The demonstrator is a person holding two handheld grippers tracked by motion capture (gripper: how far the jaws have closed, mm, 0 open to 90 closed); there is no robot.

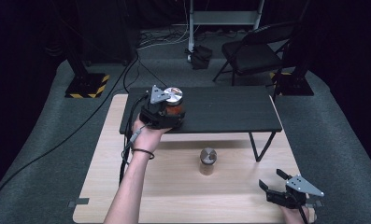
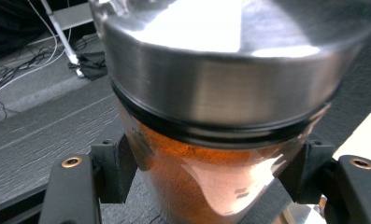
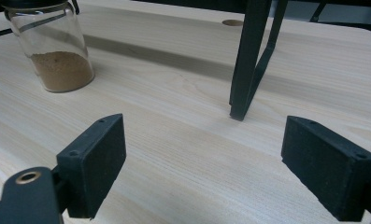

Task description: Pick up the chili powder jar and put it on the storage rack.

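Over the left end of the black shelf [image 1: 220, 109], I am holding the orange jar [image 1: 174, 106] upright in my left claw [image 1: 167, 112]; my right claw [image 1: 272, 179] is waiting wide open.

High view: fixed above near side of wooden table [image 1: 174, 186], facing forward and down, far enough to take in black shelf [image 1: 220, 112] and floor beyond. Left gripper view: rides left gripper [image 1: 167, 109], looks along its jaws, pressed right up against orange-powder jar [image 2: 211, 140], black shelf behind. Right gripper view: rides right gripper [image 1: 273, 181], low over wooden table, facing brown-powder jar [image 3: 52, 46] and shelf leg [image 3: 248, 60]. Shared with high view: both jars, shelf, tabletop.
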